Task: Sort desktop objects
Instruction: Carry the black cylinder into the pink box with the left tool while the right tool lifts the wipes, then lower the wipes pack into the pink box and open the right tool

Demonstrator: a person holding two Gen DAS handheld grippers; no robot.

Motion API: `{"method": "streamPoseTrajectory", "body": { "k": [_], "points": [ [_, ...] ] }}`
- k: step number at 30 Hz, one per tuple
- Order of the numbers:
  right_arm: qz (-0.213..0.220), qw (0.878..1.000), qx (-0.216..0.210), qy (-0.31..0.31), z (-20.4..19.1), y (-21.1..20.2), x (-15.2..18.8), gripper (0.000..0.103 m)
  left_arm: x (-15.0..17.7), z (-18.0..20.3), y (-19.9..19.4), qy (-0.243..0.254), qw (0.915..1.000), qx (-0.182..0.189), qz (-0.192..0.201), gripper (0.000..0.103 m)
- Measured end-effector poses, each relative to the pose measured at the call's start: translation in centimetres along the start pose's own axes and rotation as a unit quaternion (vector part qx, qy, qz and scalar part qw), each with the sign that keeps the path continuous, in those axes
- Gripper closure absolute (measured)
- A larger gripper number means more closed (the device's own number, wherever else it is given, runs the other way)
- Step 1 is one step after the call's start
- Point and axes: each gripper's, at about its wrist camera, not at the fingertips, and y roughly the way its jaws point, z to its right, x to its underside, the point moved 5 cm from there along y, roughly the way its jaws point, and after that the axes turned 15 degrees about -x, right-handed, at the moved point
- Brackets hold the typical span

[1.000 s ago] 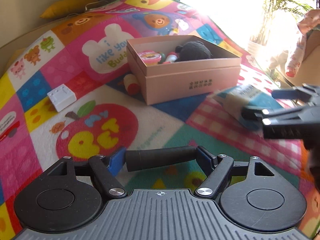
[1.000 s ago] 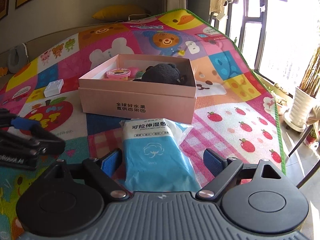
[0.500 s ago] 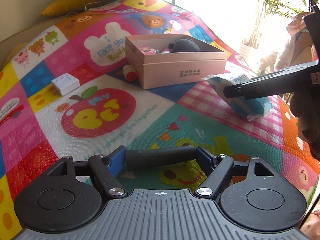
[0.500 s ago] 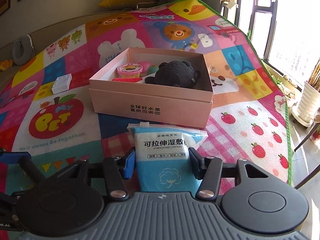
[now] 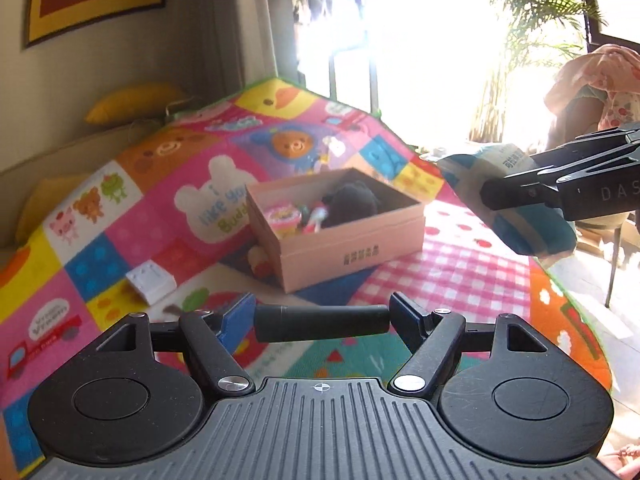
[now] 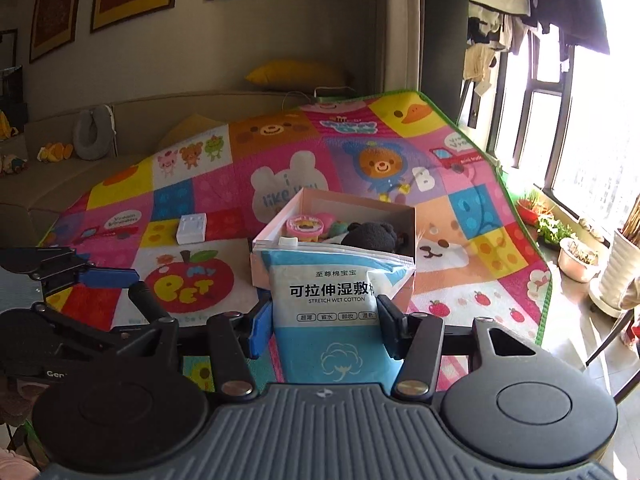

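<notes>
My right gripper (image 6: 324,320) is shut on a blue and white pack of wet cotton (image 6: 332,300) and holds it upright in the air, in front of the open pink box (image 6: 360,204). In the left wrist view the pack (image 5: 472,168) hangs above and right of the pink box (image 5: 348,248). A black cylinder (image 5: 320,322) lies crosswise between the pads of my left gripper (image 5: 322,322), whose jaws are closing a little tighter on it. Inside the box sit a black plush toy (image 5: 352,200) and a pink cup (image 5: 282,218).
A colourful play mat (image 5: 440,280) covers the surface. A small white box (image 5: 150,280) lies on it left of the pink box. A red and yellow toy (image 5: 260,260) rests against the box's left side. Potted plants (image 6: 580,256) stand by the window at right.
My right gripper shut on the wet cotton pack and lifted it off the mat. Both grippers rose, and the left one still carries the black cylinder.
</notes>
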Motion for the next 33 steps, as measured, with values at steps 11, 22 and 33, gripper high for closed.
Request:
{"method": "streamPoseTrajectory", "body": {
  "k": [11, 22, 33],
  "points": [
    [0.12, 0.993, 0.002, -0.018, 0.5, -4.6, -4.9, 0.05, -8.0, 1.4, 3.6, 0.029, 0.9977, -0.024, 0.056, 0.024],
    [0.116, 0.992, 0.04, 0.033, 8.1, 0.0, -5.7, 0.05, -11.5, 2.2, 14.6, -0.053, 0.9979, 0.032, 0.018, 0.017],
    [0.073, 0.995, 0.014, 0.073, 10.9, 9.6, -8.5, 0.05, -0.3, -5.9, 14.8, -0.084, 0.9943, -0.016, -0.064, 0.003]
  ]
}}
